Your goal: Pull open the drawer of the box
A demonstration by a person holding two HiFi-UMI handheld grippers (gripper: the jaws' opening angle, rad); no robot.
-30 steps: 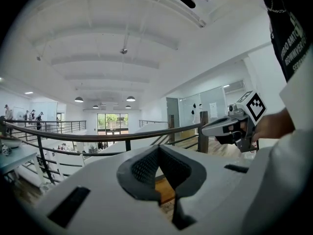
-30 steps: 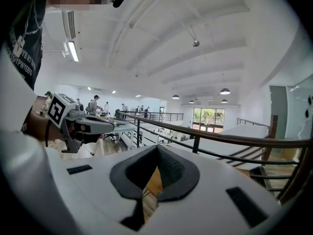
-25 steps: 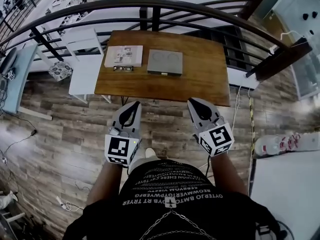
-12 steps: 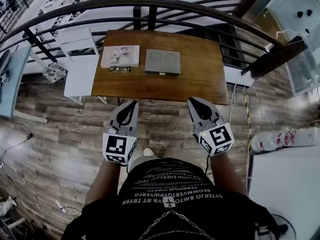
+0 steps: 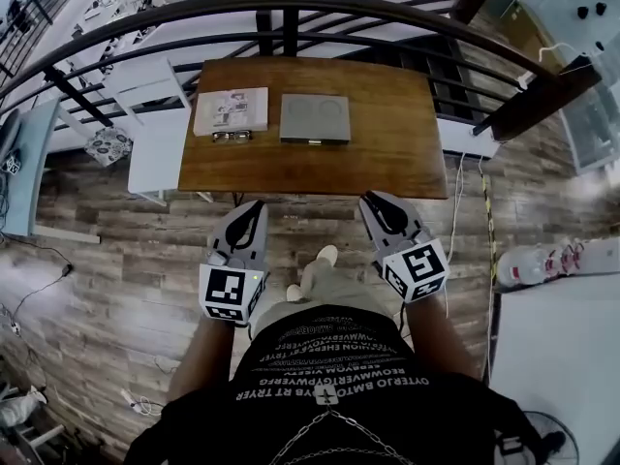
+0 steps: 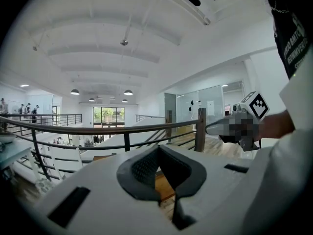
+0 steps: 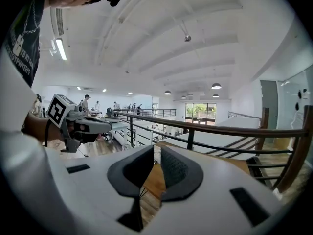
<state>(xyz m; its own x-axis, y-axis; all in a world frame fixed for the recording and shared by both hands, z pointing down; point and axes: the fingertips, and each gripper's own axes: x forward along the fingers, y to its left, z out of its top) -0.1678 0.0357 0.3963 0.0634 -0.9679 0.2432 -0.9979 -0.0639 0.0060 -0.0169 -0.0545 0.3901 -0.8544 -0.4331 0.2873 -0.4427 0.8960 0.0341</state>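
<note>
A flat grey box (image 5: 315, 119) lies on the brown wooden table (image 5: 397, 153), its drawer front (image 5: 313, 141) facing me. Both grippers hover over the floor short of the table's near edge, well apart from the box. My left gripper (image 5: 257, 204) (image 6: 157, 151) has its pads meeting at the tip, with nothing held. My right gripper (image 5: 366, 200) (image 7: 157, 148) shows a narrow gap between its pads; its jaws have just been opening, and nothing is between them. Each gripper view looks over the table toward the railing; the box is hidden there.
A white booklet (image 5: 231, 110) and a pair of glasses (image 5: 232, 136) lie left of the box. A dark railing (image 5: 291, 3) curves behind the table. A white side table (image 5: 160, 153) stands at the left. My shoe (image 5: 327, 256) is on the plank floor between the grippers.
My leg and shoe have stepped forward between the grippers. Both grippers have sunk a little and stay short of the table.
</note>
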